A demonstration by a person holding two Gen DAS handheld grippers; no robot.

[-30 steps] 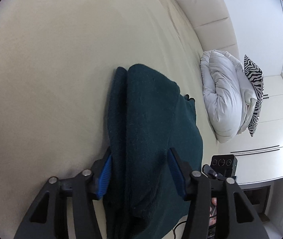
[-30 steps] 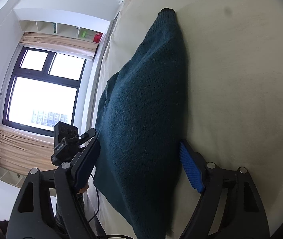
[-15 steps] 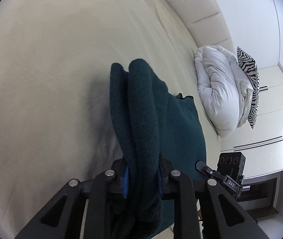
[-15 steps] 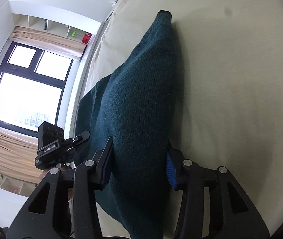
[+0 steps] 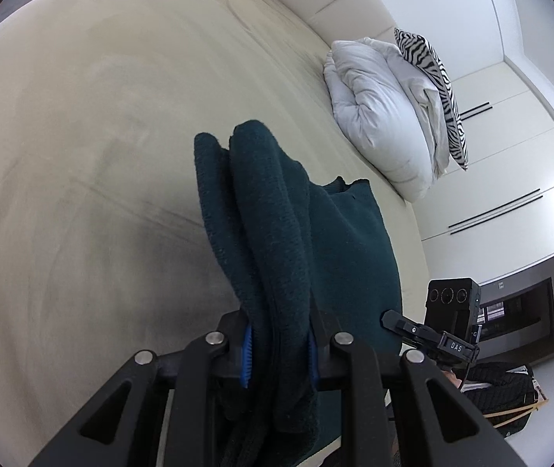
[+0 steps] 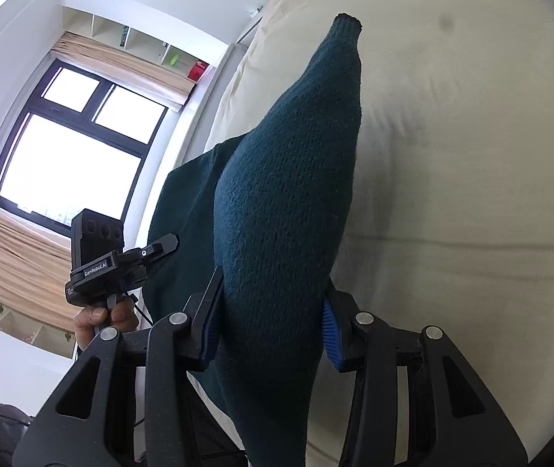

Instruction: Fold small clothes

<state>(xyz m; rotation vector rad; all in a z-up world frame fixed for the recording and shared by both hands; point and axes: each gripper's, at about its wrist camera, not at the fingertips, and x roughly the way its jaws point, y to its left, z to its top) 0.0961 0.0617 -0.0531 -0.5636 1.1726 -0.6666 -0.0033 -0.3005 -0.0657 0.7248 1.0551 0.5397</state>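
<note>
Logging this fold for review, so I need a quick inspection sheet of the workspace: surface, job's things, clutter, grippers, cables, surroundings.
Surface: cream bed sheet, mostly bare, lightly creased.
Job's things: one dark teal knit sweater, bunched, its near edge raised off the sheet.
Clutter: rolled white duvet and zebra-print pillow near the headboard.
Grippers: left gripper and right gripper have just been closing, and each is clamped on a fold of the sweater.
Cables: thin black lead below the hand holding the left gripper.
Surroundings: window with tan curtains, wall shelves, white wardrobe.
</note>
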